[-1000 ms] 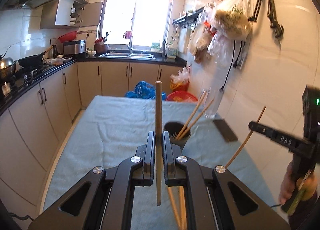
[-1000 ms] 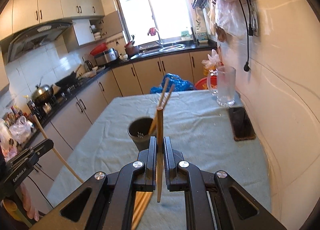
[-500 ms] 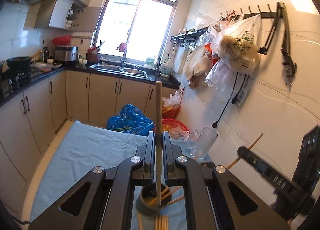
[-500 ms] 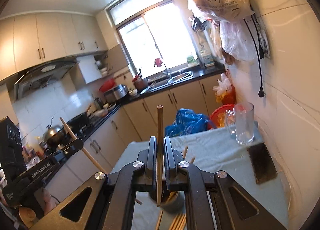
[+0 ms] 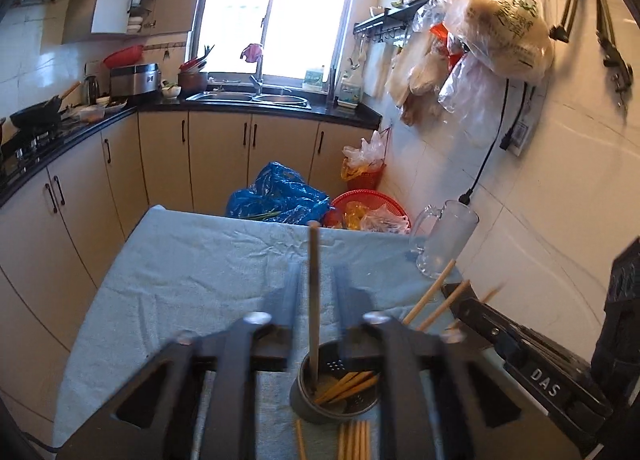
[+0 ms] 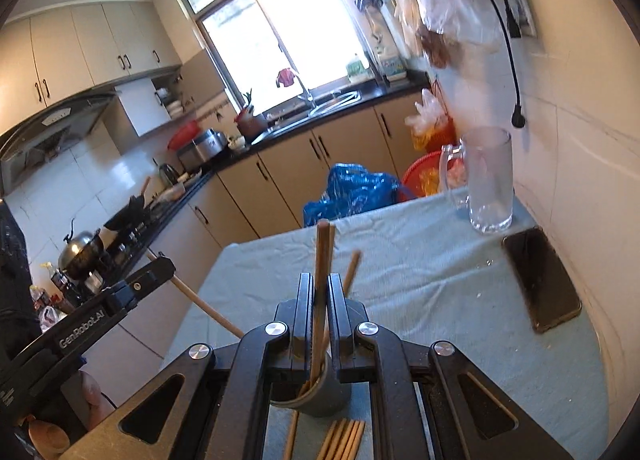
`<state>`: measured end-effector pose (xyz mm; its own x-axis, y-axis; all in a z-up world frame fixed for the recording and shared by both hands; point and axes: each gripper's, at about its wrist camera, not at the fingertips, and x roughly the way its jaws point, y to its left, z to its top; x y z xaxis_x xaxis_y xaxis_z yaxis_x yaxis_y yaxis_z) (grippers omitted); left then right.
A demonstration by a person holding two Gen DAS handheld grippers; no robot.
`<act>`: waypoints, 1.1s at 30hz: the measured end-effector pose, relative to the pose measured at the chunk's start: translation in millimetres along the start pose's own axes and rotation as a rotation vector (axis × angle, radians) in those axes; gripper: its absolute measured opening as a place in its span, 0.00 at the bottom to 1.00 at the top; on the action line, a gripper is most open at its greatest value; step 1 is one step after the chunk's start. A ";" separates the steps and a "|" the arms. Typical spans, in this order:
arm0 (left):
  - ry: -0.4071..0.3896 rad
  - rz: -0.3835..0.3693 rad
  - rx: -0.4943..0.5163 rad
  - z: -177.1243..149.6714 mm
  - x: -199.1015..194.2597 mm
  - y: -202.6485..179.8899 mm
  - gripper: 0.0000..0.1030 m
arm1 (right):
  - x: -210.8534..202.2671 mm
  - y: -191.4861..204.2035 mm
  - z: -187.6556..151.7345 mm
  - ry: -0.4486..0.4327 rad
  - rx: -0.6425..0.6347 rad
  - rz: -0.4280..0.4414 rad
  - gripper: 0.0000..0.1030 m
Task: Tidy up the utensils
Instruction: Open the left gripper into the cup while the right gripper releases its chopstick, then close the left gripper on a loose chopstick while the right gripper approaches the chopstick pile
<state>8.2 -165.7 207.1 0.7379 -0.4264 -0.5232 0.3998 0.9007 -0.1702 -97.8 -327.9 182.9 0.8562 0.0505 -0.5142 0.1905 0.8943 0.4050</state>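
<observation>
Kitchen cabinets and a bright window are standing behind a table covered in a pale blue cloth.

On the left, the left gripper is hovering over a dark perforated utensil holder near the front edge of the cloth. Its jaws are opening, and the chopstick between them is standing upright, free of both pads, with its lower end inside the holder among other chopsticks. More chopsticks are lying flat on the cloth just in front of the holder.

Further right, the right gripper is clamping a second chopstick upright, with its lower end reaching into the same holder.

Towards the far right, a glass mug is standing at the rear corner, and a dark phone is lying flat beside the wall.
</observation>
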 end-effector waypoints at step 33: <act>-0.048 0.150 0.080 -109.6 -145.8 36.6 0.70 | -72.8 0.8 -82.0 0.177 -0.181 -0.230 0.76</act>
<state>-144.4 -61.4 185.6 0.8171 -0.2925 -0.4968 0.3235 0.9459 -0.0248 -199.4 -294.4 158.7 0.7012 -0.0998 -0.7060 0.2673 0.9547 0.1305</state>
